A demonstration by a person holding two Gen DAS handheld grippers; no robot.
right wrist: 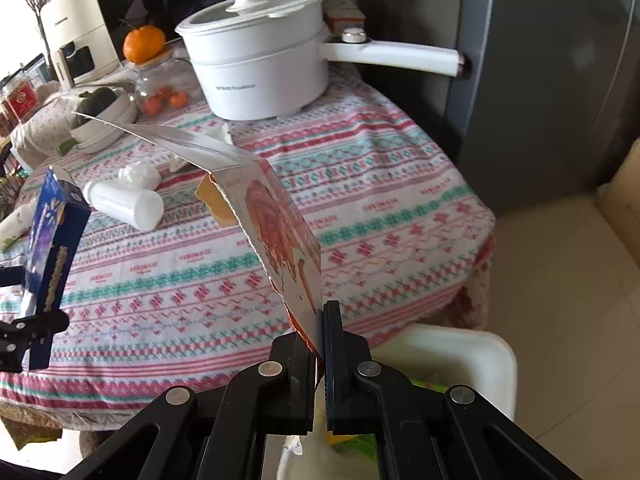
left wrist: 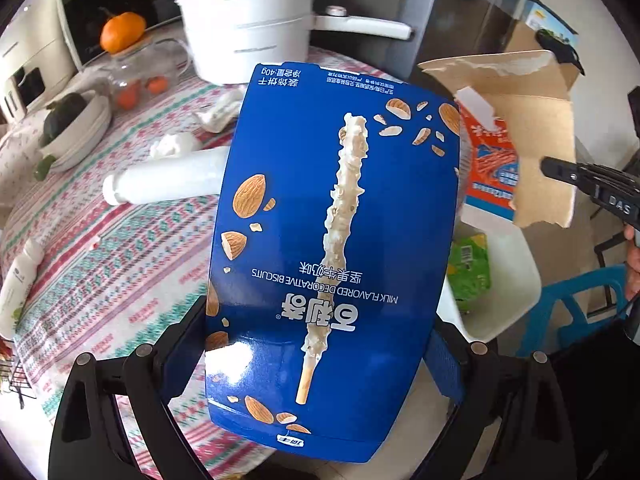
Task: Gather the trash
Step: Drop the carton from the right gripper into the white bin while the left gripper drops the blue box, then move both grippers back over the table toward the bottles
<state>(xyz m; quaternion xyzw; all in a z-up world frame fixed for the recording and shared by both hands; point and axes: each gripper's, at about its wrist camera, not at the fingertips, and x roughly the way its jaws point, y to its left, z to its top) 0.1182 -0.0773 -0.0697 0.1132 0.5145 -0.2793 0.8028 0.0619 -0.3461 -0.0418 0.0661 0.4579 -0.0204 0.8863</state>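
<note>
The left claw (left wrist: 320,344) stands wide, its two fingers bearing on the long edges of the blue box (left wrist: 332,248), which fills the centre of the left wrist view. The box is wide, so the spread is a grip, not an empty reach. In the right wrist view the same box shows at the left edge, lifted clear of the tabletop (right wrist: 360,208) and tipped. I judge it is held across its width because that is the only span the claw can clamp without crushing the thin card.

The right claw (right wrist: 322,344) is fully closed, pinching the lower edge of the torn carton (right wrist: 288,232). The carton rises from the claw at bottom centre toward the upper left of that frame, its loose flap fanning out over the cloth. An edge pinch suits a flattened, ragged sheet like this.

The white bin (right wrist: 472,356) sits at lower right of the right wrist view, off the tabletop's edge and just behind that claw; a green wrapper (left wrist: 468,268) already lies inside it. In the left wrist view the bin (left wrist: 516,280) lies right of the blue box, with the carton hanging above it. Both pieces look on their way there, the carton nearer.

Still on the cloth, well apart from either claw: a white bottle (left wrist: 168,180) on its side and crumpled tissue (left wrist: 172,146) at left centre. The pot (left wrist: 248,28), the orange (left wrist: 122,32) and the bowl (left wrist: 80,132) at the top look like kitchen things, not trash.
</note>
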